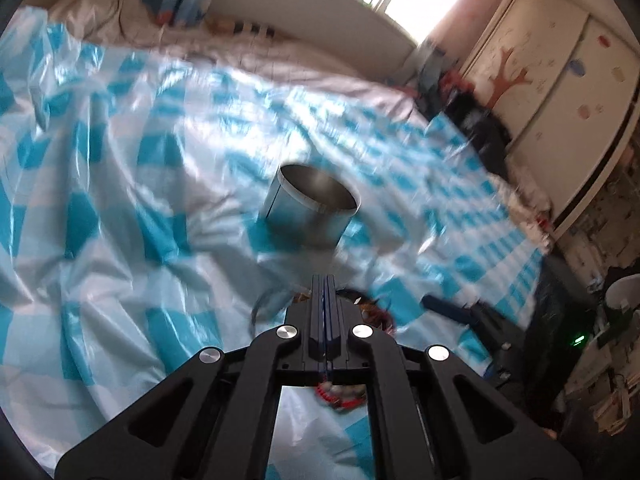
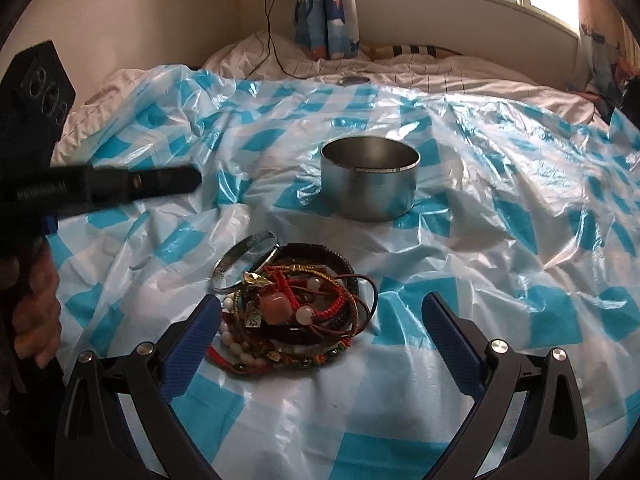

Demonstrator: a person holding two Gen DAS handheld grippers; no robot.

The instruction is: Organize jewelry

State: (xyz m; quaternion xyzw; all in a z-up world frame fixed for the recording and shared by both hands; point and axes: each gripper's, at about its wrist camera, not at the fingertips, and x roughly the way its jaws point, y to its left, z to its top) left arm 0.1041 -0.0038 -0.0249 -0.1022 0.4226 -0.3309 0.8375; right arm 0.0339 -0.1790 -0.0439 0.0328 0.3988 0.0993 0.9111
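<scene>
Bedroom, bright window behind; a bed covered with a crinkled blue-and-white checked plastic sheet [image 2: 500,240] serves as the work surface.

Left gripper [image 1: 325,280] — angled downward, fingers pressed flat together with nothing visible between them. In the right wrist view it reaches in from the left edge as a dark bar, a hand [image 2: 34,304] wrapped on its handle below.

Right gripper [image 2: 320,312] — also tilted down toward the sheet, blue-padded jaws spread wide, holding nothing.

Jewelry pile [image 2: 288,308]: a tangle of red cord bracelets, beaded strands, a pink stone and dark leather bands, with a silver bangle [image 2: 244,260] leaning at its far left. The pile lies just ahead of the right gripper, nearer its left finger, and beneath the left gripper's tips.

Metal tin [image 2: 370,184] — round, open-topped, upright, farther ahead of both grippers, beyond the pile and apart from it.
</scene>
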